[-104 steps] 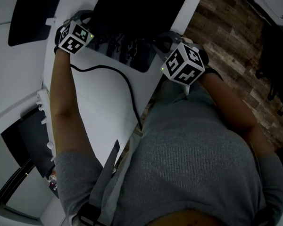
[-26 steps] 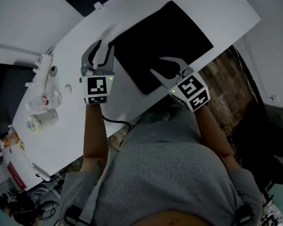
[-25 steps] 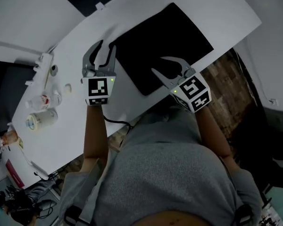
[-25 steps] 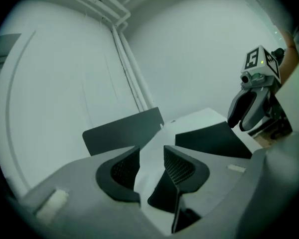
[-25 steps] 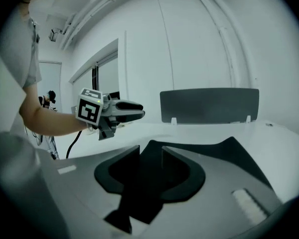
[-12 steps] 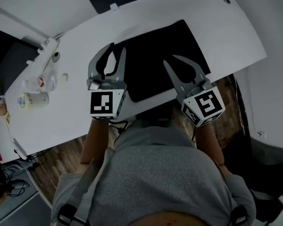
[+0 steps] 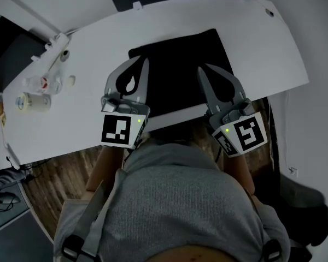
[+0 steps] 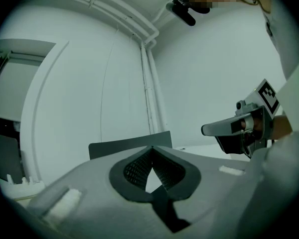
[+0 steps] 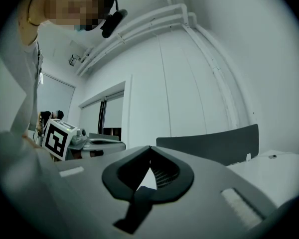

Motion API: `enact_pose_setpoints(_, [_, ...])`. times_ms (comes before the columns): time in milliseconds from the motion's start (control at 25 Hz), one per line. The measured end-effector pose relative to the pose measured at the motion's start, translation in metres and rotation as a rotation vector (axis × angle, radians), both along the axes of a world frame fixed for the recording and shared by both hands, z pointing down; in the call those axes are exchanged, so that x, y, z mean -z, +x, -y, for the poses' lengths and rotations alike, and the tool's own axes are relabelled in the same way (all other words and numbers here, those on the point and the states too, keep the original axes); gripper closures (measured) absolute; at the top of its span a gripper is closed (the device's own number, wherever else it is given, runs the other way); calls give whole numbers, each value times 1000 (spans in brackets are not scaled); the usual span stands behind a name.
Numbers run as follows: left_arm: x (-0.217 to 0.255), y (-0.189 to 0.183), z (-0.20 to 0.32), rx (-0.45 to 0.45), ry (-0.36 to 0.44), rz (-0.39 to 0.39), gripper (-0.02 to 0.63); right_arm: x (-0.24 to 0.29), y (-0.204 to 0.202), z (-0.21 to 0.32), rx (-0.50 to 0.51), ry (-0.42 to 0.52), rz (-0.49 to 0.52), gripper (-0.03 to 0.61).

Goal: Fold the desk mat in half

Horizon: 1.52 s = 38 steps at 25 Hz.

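Left gripper (image 7: 144, 64): jaws have just been closing and now stand tip to tip, nothing between them. In its own view only pale wall (image 8: 79, 83) shows through the gap behind the tips. Right gripper (image 7: 203, 70): the same, jaws just closed, tips together, empty.

Writing: each marker cube (image 7: 120, 130) bears a black-and-white square code, no letters. Labels on the bottles (image 7: 33, 100) at the desk's left end are too small to read.

Desk mat (image 7: 177, 51): black, lying flat and unfolded on the white desk (image 7: 257, 48). From the head view both grippers overlap its near half, left gripper over the near-left part, right gripper over the near-right part. Neither holds it; both gripper views look out over the desk to a dark panel (image 9: 214, 143) and the wall, with no mat in the jaws.

Pose: both grippers held side by side, near each other, pointing away from the body and roughly level. Each shows in the other's view, off to the side. Bare forearms run back to a grey jumper (image 7: 180, 201). Wood floor (image 7: 60, 168) shows below the desk's near edge.
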<state>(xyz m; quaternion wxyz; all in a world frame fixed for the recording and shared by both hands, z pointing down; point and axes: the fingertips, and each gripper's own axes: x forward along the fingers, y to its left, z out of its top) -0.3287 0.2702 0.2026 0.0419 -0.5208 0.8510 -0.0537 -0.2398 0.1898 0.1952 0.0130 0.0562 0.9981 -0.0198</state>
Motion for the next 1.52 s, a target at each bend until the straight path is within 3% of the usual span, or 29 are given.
enact_pose_setpoints(320, [-8,5,-3,37,-18,-12,614,-4,0,6,23,-38,1,577])
enact_pose_setpoints(640, [-4,3,-4,68,-10,-15,614,-9,-1,0,62,15,-12,578])
enact_pose_setpoints(1520, [-9,-4,3,79,-18,-21,614,-22,-16,-5,129,10,-48,578])
